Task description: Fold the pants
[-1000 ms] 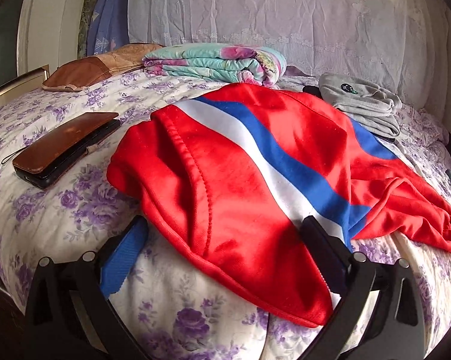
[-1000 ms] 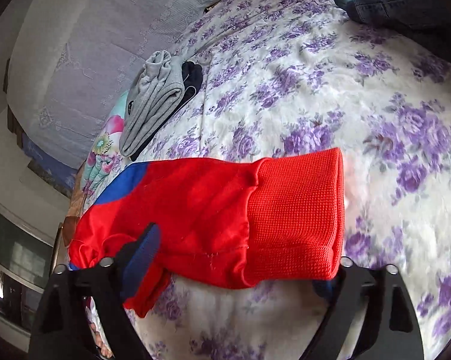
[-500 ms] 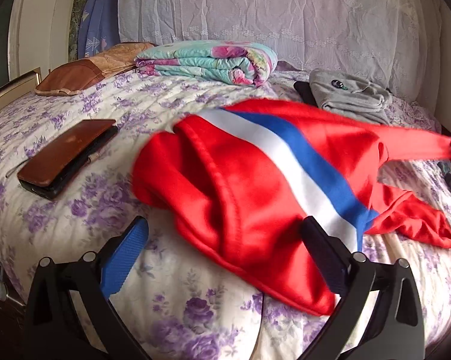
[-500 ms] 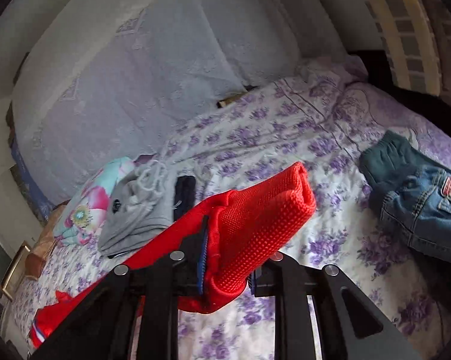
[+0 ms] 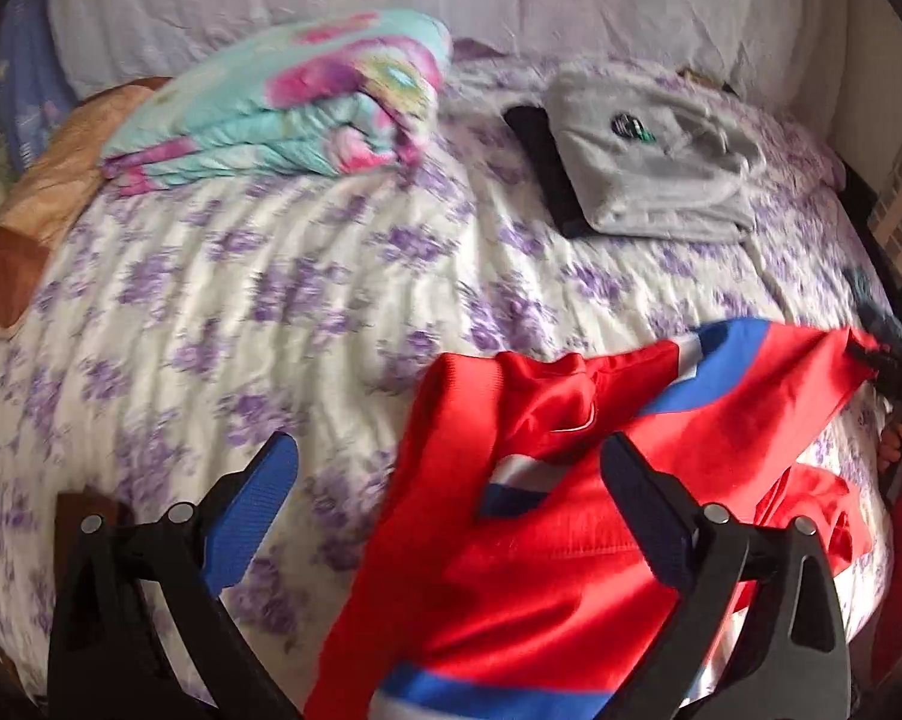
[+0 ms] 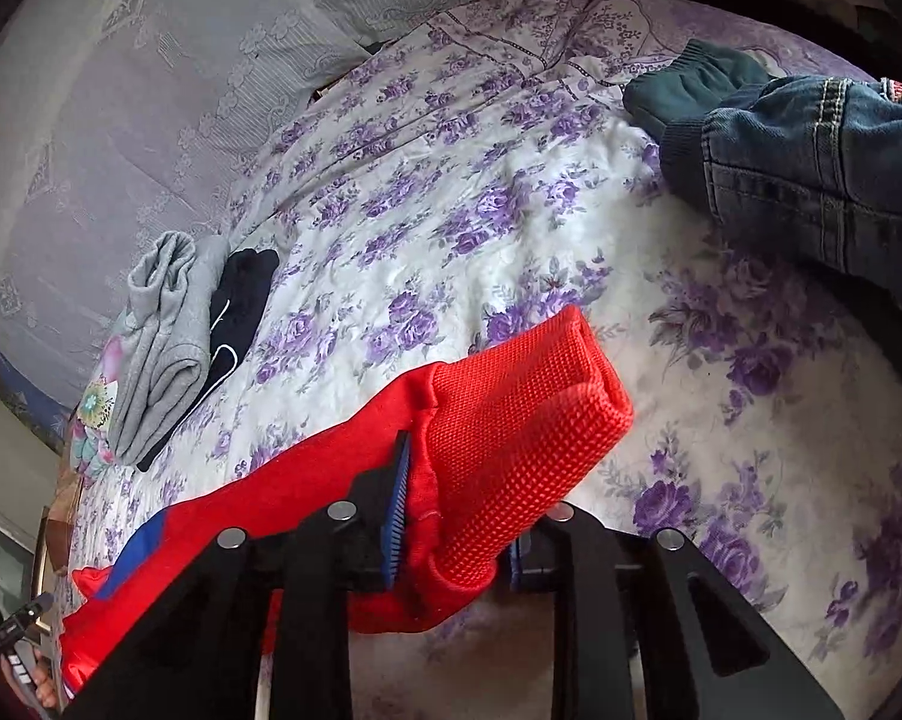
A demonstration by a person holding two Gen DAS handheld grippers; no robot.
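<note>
The red pants (image 5: 541,570) with a blue and white side stripe hang stretched and rumpled over the floral bed. My left gripper (image 5: 445,498) is open, its right finger (image 5: 649,516) over the red cloth, the left finger (image 5: 253,510) over the bedspread. My right gripper (image 6: 451,546) is shut on the pants' ribbed red cuff (image 6: 523,438) and holds it lifted above the bed; the leg (image 6: 259,510) trails down to the left. The right gripper also shows at the far right of the left wrist view (image 5: 898,372), pinching the leg's end.
A folded grey garment (image 5: 649,174) lies on a black one (image 5: 547,174) at the back. A rolled pastel blanket (image 5: 307,102) and brown pillow (image 5: 37,210) lie at the back left. Denim jeans (image 6: 811,174) lie at the bed's right side.
The right gripper closed on the cuff and lifted it, pulling the pants to the right across the bed. The left gripper's view swung toward the pillows; the brown wallet left view.
</note>
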